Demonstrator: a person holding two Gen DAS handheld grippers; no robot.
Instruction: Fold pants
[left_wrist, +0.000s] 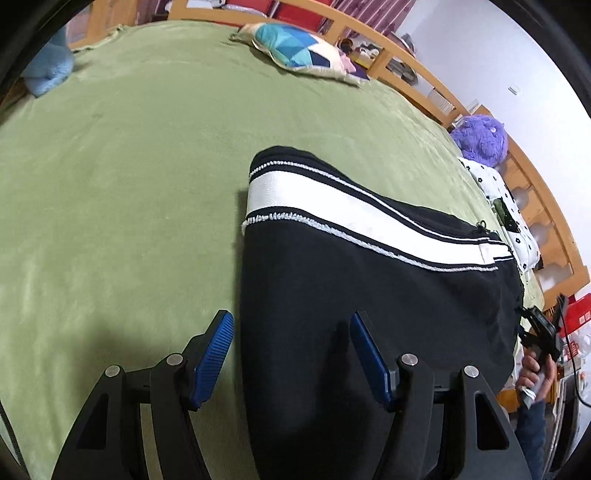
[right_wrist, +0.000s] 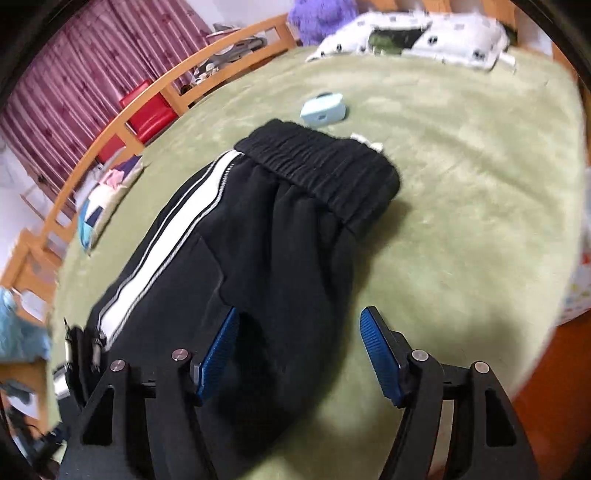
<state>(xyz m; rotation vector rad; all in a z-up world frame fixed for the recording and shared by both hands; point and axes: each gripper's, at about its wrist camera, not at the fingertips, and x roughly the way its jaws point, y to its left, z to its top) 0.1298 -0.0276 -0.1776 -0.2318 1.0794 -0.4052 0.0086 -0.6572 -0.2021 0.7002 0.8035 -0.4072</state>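
Black pants with a white side stripe lie folded on the green bed cover. In the right wrist view the pants show their elastic waistband at the far end. My left gripper is open, hovering over the pants' left edge, holding nothing. My right gripper is open above the pants' near right edge, holding nothing. The other gripper and a hand show at the right of the left wrist view.
A patterned blue cushion and light blue cloth lie at the far side. A purple plush, a white dotted pillow and a small light blue case are on the bed. A wooden rail borders it.
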